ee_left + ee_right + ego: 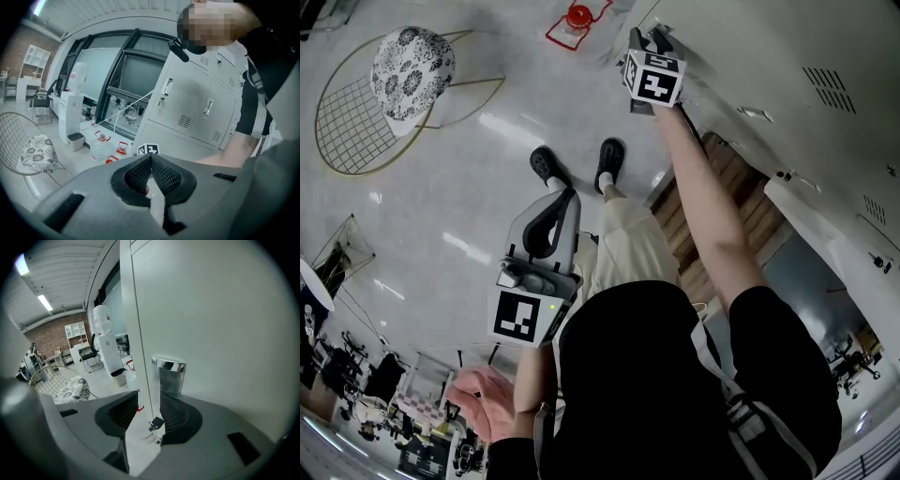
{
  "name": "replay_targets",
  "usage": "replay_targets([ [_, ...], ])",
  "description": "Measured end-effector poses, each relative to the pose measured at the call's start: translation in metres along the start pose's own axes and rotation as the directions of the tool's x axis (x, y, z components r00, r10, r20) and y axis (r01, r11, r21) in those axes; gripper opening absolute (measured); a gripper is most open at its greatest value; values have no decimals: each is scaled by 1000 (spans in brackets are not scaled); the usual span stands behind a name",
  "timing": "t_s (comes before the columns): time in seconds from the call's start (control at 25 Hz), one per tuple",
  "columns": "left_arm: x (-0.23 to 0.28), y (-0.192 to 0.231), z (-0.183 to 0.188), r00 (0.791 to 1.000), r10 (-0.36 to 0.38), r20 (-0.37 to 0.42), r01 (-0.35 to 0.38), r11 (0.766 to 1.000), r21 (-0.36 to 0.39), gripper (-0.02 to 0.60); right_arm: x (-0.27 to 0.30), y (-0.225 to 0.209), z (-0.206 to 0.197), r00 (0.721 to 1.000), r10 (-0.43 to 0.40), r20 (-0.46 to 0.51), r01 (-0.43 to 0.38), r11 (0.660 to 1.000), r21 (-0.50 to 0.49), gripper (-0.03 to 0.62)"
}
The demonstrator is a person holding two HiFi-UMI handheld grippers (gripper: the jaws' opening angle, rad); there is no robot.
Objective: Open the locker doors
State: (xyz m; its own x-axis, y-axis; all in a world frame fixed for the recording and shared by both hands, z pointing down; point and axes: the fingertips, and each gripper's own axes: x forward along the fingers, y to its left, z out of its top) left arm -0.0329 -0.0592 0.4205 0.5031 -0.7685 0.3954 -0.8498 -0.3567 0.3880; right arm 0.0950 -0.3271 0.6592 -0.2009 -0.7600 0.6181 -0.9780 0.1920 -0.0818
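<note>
My right gripper point(149, 401) has its jaws apart and straddles the free edge point(140, 357) of the locker door point(211, 324). The left pad sits on the open-room side and the right pad against the door face. Neither pad appears to press on the metal, so nothing is gripped yet.

A small key point(157, 423) stands out of the door between the pads. The chrome handle point(169, 376) rises just beyond the right pad, close to the edge. The grey door panel fills everything to the right. I cannot tell whether the door is already ajar.

Procedure for this step, as I judge it:
1. Keep the pads clear of the key, since closing on it risks bending it or turning the lock.
2. Take hold at the handle, or hook the right pad behind it, rather than on the thin edge, where the pads could slip off.
3. Close firmly, then pull along the arc the hinge allows, not straight back.
4. Step aside so the door has room to swing.

My left gripper point(151, 161) is held back near my waist with its jaws together and nothing between them. Beyond it stands the bank of lockers point(197, 108), their doors closed and waiting.
</note>
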Motion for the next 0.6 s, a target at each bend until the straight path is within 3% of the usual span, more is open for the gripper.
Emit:
replay_targets([
  [0.16,0,0,-1,1000,-7,0,7,1000,1,17,0,2,0,1000,3,-10,-3,1000,4,138],
  [0.28,1,0,0,1000,-13,-2,13,1000,3,17,-1,11,-1,999,39,-33,-39,999,-9,219],
  [0.6,2,2,3,998,-63,-9,63,998,16,17,-10,19,-8,998,47,-45,-47,999,5,213],
])
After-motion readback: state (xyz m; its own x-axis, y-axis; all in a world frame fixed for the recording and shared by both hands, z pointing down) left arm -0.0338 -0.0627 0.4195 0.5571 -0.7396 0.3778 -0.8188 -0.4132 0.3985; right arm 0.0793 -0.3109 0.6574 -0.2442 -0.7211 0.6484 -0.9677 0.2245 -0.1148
